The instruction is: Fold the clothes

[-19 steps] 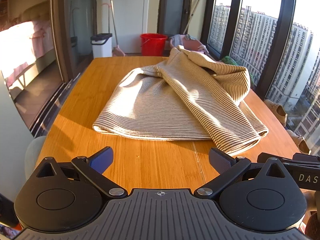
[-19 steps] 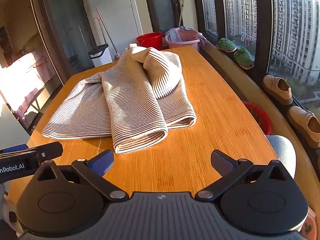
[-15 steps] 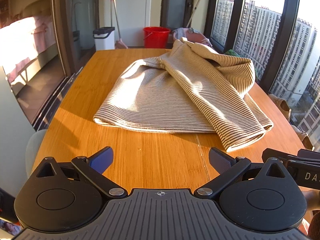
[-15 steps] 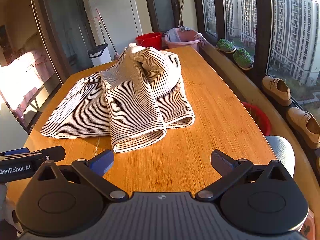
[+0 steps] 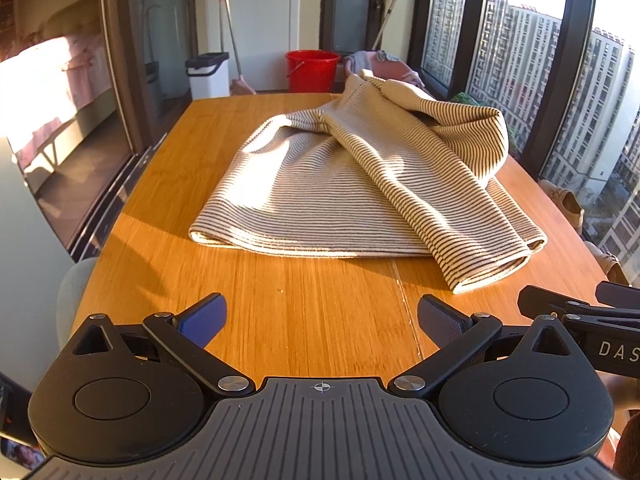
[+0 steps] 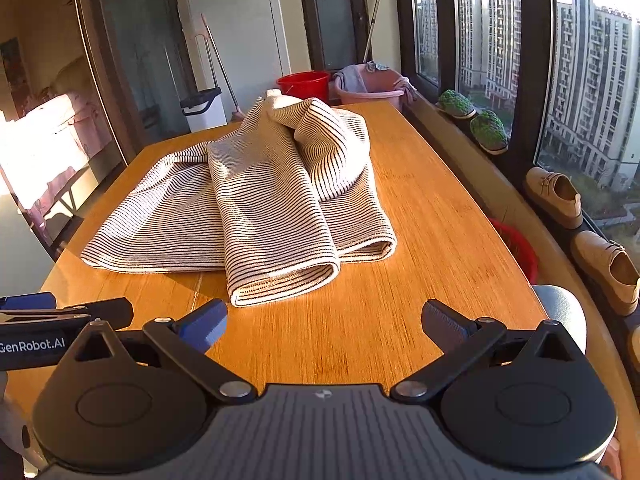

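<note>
A beige striped garment (image 5: 352,184) lies rumpled on the wooden table (image 5: 288,320), with one fold draped across its right half toward the near edge. The same striped garment (image 6: 256,200) fills the middle of the right wrist view. My left gripper (image 5: 320,320) hovers over bare table in front of the garment, open, nothing between its fingers. My right gripper (image 6: 324,326) is open too, just short of the folded hem, and holds nothing. Each gripper shows at the edge of the other's view.
A red bucket (image 5: 312,70), a white bin (image 5: 208,74) and a pink basin (image 6: 372,86) stand beyond the table's far end. Shoes (image 6: 556,196) and green slippers (image 6: 488,130) line the window sill on the right. A grey chair (image 6: 560,312) sits by the near right corner.
Both grippers have drawn a little closer to the garment, which now sits larger and lower in the views. The cloth itself has not moved.
</note>
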`<action>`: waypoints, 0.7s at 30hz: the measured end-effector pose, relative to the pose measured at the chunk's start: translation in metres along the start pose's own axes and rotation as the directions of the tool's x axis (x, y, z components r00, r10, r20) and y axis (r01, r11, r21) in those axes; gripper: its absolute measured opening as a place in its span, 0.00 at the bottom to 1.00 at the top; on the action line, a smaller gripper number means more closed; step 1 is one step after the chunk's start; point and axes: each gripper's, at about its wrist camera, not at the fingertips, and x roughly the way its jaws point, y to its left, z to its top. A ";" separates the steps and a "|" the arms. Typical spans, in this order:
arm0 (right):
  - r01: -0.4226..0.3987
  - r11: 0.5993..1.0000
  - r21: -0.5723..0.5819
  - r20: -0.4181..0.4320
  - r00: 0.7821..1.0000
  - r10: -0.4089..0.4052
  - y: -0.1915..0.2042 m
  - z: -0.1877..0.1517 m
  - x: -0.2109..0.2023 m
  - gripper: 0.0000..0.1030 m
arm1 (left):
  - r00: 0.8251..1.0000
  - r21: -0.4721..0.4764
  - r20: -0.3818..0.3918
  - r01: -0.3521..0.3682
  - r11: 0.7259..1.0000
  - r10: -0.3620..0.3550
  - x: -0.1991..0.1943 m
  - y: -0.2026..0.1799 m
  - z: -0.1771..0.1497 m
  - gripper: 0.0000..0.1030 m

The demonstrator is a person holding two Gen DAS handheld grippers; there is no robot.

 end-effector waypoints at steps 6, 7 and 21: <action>-0.001 1.000 -0.015 -0.003 1.000 0.001 0.003 -0.002 0.001 1.00 | 1.000 -0.020 -0.016 0.012 1.000 -0.012 -0.003 0.010 0.008 1.00; 0.000 1.000 -0.016 -0.002 1.000 0.000 0.003 -0.002 0.001 1.00 | 1.000 -0.022 -0.017 0.012 1.000 -0.012 -0.003 0.010 0.008 1.00; -0.004 1.000 -0.024 -0.009 1.000 0.003 0.007 -0.001 0.001 1.00 | 0.999 -0.027 -0.028 0.014 1.000 -0.015 0.001 0.012 0.010 1.00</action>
